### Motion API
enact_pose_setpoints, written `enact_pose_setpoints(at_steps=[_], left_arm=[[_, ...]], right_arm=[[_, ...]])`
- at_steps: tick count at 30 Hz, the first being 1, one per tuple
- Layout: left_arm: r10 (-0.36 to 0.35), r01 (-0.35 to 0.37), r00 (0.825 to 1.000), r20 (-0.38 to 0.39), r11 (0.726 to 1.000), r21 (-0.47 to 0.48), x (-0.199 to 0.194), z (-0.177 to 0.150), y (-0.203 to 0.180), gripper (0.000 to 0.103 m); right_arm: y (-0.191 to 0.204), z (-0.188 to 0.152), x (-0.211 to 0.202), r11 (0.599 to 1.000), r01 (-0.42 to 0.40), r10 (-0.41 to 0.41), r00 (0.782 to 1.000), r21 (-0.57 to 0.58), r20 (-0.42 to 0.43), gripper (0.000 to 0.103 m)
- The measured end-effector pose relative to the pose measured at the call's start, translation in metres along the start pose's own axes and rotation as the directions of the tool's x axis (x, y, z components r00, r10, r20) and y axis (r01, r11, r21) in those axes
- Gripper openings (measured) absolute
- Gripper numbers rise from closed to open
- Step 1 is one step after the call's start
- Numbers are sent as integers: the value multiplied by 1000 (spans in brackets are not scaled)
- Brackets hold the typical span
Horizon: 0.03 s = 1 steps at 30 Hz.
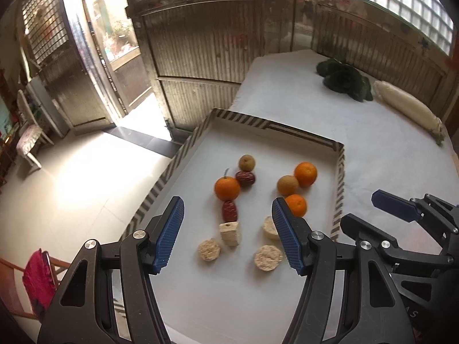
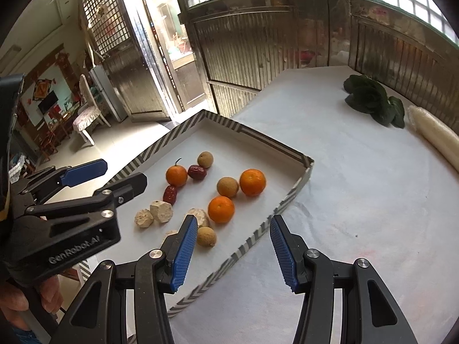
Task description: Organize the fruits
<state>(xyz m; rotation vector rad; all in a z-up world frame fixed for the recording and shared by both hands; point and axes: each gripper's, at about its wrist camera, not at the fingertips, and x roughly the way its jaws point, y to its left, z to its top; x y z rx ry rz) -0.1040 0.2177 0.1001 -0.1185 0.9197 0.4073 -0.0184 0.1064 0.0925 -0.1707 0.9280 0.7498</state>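
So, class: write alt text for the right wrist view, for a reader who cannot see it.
A striped-edged tray on a white-covered table holds three oranges, brown longans, red dates and pale chunks. The right tongs hover open over its near edge, the left tongs open alongside.

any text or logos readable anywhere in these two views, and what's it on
"GenRobot.AI" – raised lettering on the black body of the left tongs, seen in the right wrist view.
"A S" – a faint fragment on the body of the right tongs, at the lower right of the left wrist view; the rest is cut off.
Red wall hangings in the far room: any characters are too small to read.
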Motion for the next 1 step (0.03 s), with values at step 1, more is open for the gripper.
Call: enact_pose_setpoints(at_steps=[1], left_arm=[[3,-3,1000,0,1000,9,0,1,-4,64]], right_arm=[[-5,-2,-2,1000,8,-9,1000,12,5,51]])
